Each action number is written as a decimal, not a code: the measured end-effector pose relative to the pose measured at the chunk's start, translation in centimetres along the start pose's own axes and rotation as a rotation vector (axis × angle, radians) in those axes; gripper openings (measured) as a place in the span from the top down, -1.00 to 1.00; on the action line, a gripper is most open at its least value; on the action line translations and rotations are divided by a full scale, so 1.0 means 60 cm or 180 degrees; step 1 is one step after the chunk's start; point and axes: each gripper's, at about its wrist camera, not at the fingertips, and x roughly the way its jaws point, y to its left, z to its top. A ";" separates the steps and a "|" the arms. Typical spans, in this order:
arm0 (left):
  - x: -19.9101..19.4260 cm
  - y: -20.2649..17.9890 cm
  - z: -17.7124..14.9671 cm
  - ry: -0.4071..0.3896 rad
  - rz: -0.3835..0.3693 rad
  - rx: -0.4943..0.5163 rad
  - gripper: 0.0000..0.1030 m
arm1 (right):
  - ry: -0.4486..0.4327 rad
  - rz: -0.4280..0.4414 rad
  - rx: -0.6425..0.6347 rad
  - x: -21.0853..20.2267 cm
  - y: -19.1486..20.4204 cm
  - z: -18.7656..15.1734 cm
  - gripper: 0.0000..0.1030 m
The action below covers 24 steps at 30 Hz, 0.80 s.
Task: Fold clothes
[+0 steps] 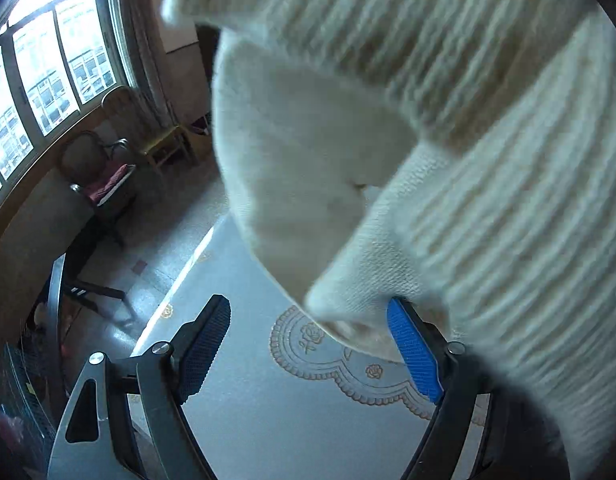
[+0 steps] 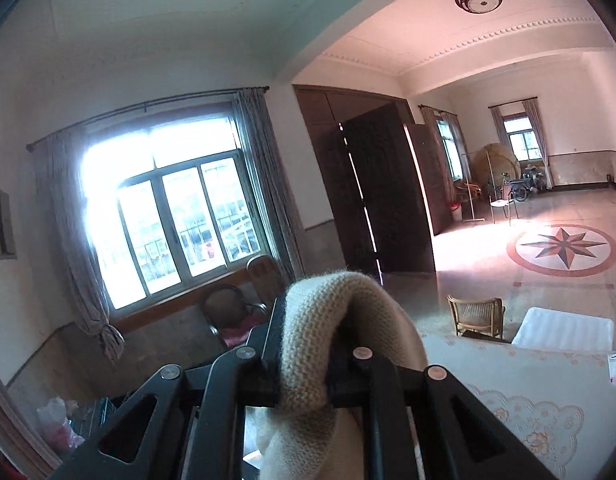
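Observation:
A cream knitted sweater (image 1: pixel 448 128) hangs in the air and fills the upper right of the left wrist view. Its lower corner dangles against the right blue pad (image 1: pixel 414 354). My left gripper (image 1: pixel 308 346) stands open over the table, and no cloth is pressed between its pads. In the right wrist view, my right gripper (image 2: pixel 332 336) is raised and roughly level. It is shut on a fold of the same sweater (image 2: pixel 320 320), which drapes over the fingertips and hides them.
Below lies a table with a pale lace-patterned cloth (image 1: pixel 243 408) (image 2: pixel 508 376). A white box (image 2: pixel 564 328) sits at its far edge, with a wicker chair (image 2: pixel 476 316) behind. Chairs (image 1: pixel 103 176) stand under a large window (image 2: pixel 167 216). Dark wooden doors (image 2: pixel 372 192) stand open.

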 end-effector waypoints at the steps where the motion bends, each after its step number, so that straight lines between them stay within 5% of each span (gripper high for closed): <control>1: -0.004 0.008 0.002 -0.0018 0.0009 -0.0008 -0.60 | -0.0065 0.0014 0.0009 -0.003 0.000 0.006 0.74; 8: 0.015 0.009 -0.020 0.0067 0.0030 0.0167 -0.60 | 0.0047 -0.0637 0.0288 -0.017 -0.118 -0.070 0.73; 11: 0.058 -0.020 -0.048 0.0340 -0.0162 0.0355 -0.60 | 0.0480 -0.1222 0.0328 -0.004 -0.219 -0.159 0.58; 15: 0.120 -0.070 -0.093 0.0648 -0.0171 0.0685 -0.60 | 0.1486 -0.1862 0.0920 0.010 -0.404 -0.355 0.27; 18: 0.149 -0.107 -0.125 0.0742 -0.0131 0.0950 -0.60 | 0.1744 -0.2287 0.1338 -0.042 -0.487 -0.487 0.02; 24: 0.178 -0.133 -0.139 0.0453 0.0049 0.1297 -0.60 | 0.1876 -0.1845 0.1220 -0.083 -0.392 -0.587 -0.47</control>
